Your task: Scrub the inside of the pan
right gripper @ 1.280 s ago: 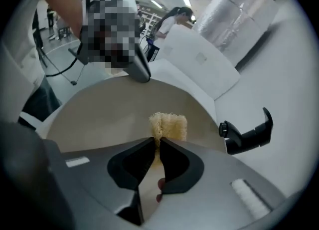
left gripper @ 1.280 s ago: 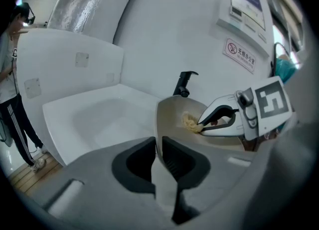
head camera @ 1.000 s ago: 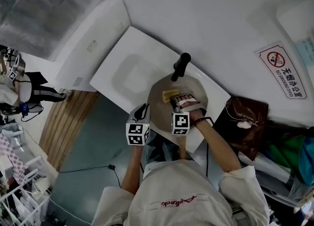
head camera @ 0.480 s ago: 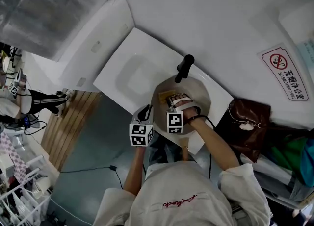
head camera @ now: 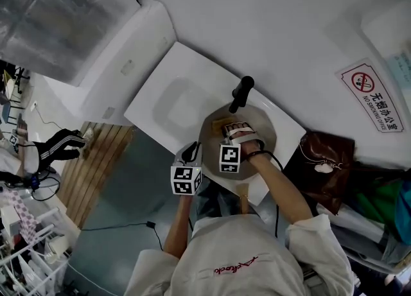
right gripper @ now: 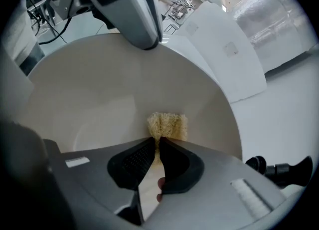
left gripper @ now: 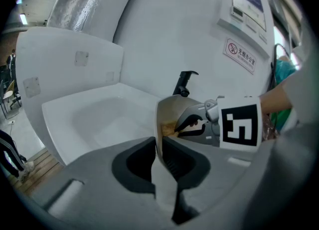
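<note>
Head view: left hand-held gripper (head camera: 194,149) clamps one pan (head camera: 265,133); right hand-held gripper (head camera: 228,130) pinches one sponge (head camera: 219,122) inside it.

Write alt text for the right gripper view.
The right gripper holds a yellow sponge against the inside of the pale pan. The left gripper grips the pan at the top; the black handle shows at lower right.

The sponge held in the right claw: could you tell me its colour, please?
The sponge is pale yellow, clearest in the right gripper view.
</note>
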A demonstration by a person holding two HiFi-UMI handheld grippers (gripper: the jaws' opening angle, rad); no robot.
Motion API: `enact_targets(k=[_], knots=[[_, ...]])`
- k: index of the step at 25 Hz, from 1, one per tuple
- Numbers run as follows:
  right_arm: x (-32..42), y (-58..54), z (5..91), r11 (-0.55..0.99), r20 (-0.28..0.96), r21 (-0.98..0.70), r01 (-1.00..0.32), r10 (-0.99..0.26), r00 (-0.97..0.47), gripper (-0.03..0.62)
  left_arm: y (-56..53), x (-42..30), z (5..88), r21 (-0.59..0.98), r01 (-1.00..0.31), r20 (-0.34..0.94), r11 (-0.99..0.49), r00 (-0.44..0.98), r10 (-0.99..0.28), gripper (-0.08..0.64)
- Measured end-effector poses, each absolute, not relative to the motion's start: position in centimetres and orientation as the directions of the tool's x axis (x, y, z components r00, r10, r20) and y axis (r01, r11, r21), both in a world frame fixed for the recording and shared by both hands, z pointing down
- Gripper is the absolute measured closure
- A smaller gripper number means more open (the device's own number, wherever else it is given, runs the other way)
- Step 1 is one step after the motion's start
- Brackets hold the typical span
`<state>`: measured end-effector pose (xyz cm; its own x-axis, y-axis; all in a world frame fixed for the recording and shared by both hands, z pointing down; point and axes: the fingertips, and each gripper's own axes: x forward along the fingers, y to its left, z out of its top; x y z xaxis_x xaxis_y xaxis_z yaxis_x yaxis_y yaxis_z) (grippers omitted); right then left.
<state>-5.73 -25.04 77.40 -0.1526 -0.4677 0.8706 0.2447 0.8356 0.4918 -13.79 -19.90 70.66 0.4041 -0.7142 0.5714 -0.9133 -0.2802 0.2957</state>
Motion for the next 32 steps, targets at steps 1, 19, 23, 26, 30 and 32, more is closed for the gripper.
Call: enact_targets(k=[1, 19, 23, 26, 30, 32], knots=[[-5.3, -25.3, 77.4, 0.838, 0.871, 0.491, 0.237, -0.469, -0.144, 0.549, -19.9, -13.8, 70.7, 0.295, -0.913, 0.571, -0.281, 0.404, -0.714, 0.515], [3.4, -26.4, 77.3, 0.874, 0.883, 0.461, 0.152, -0.469, 0.017, 0.549, -19.9, -13.8, 70.6, 0.285, -0.914, 0.568, -0.290, 0.405, -0.717, 0.515], [3.7, -26.2, 77.1, 0.875, 0.882, 0.462, 0.142, -0.470, 0.025, 0.549, -19.9, -13.8, 70.6, 0.286, -0.913, 0.566, -0.292, 0.407, -0.717, 0.515], [2.7, -25.6, 76.5, 0.869, 0.878, 0.473, 0.148, -0.478, 0.001, 0.549, -19.9, -13.8, 70.6, 0.285, -0.912, 0.565, -0.293, 0.407, -0.717, 0.515], [0.1, -24.4, 76.1, 0.863, 0.876, 0.481, 0.155, -0.479, -0.052, 0.549, -19.8, -13.8, 70.6, 0.284, -0.912, 0.565, -0.295, 0.408, -0.717, 0.515], [-1.4, -23.8, 76.1, 0.863, 0.878, 0.479, 0.159, -0.473, -0.077, 0.549, -19.9, -13.7, 70.6, 0.284, -0.912, 0.564, -0.296, 0.408, -0.718, 0.515]])
